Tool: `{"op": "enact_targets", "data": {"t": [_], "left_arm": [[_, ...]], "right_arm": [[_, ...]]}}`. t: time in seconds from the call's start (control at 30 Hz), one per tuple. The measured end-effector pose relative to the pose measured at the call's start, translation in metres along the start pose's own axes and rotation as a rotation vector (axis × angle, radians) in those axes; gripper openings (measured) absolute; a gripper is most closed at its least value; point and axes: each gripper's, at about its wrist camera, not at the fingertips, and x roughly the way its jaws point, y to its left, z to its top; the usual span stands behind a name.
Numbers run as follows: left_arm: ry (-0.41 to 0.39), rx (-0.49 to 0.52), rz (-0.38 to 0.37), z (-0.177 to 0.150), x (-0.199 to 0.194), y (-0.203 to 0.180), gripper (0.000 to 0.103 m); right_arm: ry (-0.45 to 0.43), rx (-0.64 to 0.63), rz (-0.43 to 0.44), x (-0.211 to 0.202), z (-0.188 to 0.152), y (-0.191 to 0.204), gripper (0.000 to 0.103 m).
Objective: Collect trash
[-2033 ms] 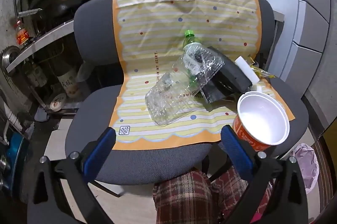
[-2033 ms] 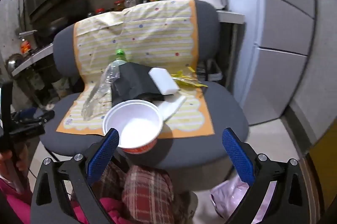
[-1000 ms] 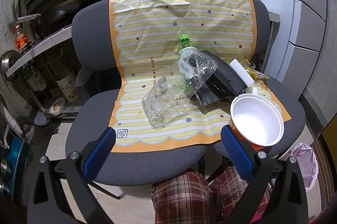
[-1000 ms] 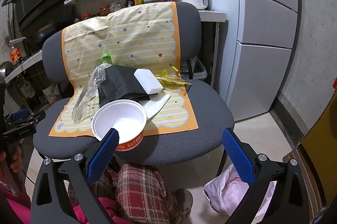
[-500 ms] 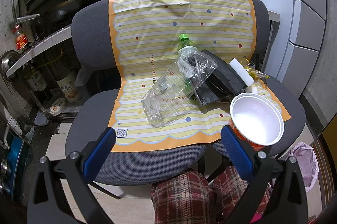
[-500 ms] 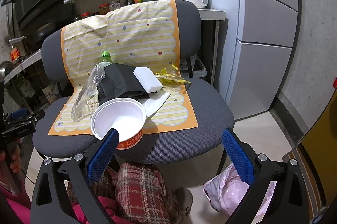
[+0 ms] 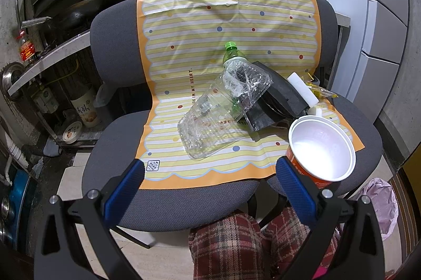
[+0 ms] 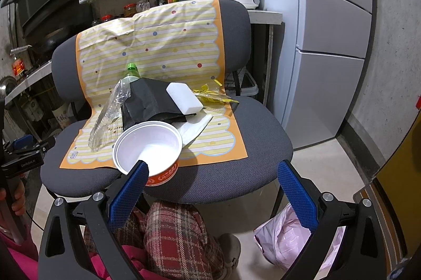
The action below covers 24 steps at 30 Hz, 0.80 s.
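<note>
Both the left gripper [image 7: 210, 174] and right gripper [image 8: 213, 177] hang wide apart, empty. Trash is piled on the chair [image 8: 236, 164]: noodle cup [image 8: 148, 148] at its front edge, probably easiest first grab, pink bag [image 8: 284, 237] waiting below.

Each hand-held gripper is a black frame with two long fingers faced in textured blue pads. The left hand-held gripper [image 7: 210, 176] carries round silver screws along its arms, and so does the right hand-held gripper [image 8: 212, 177]. From the right wrist view, the left one's black body bears small white lettering. The person wears red plaid trousers [image 7: 236, 243] with cream and dark checks, and a bright pink sleeve [image 8: 18, 261].
</note>
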Motion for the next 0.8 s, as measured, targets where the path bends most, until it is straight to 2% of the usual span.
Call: {"op": "enact_targets", "data": {"t": [0.57,0.7,0.8], "left_arm": [[0.012,-0.004,0.004,-0.001,0.003,0.003,0.097],[0.038,-0.018,0.016,-0.004,0.018,0.007,0.097],[0.062,-0.030,0.027,-0.006,0.036,0.011,0.097]], "right_arm": [[-0.001,0.000,0.005,0.003,-0.004,0.002,0.097],[-0.051,-0.017,0.060,0.019,-0.004,0.009,0.097],[-0.025,0.000,0.140,0.044,0.000,0.013,0.097]]}}
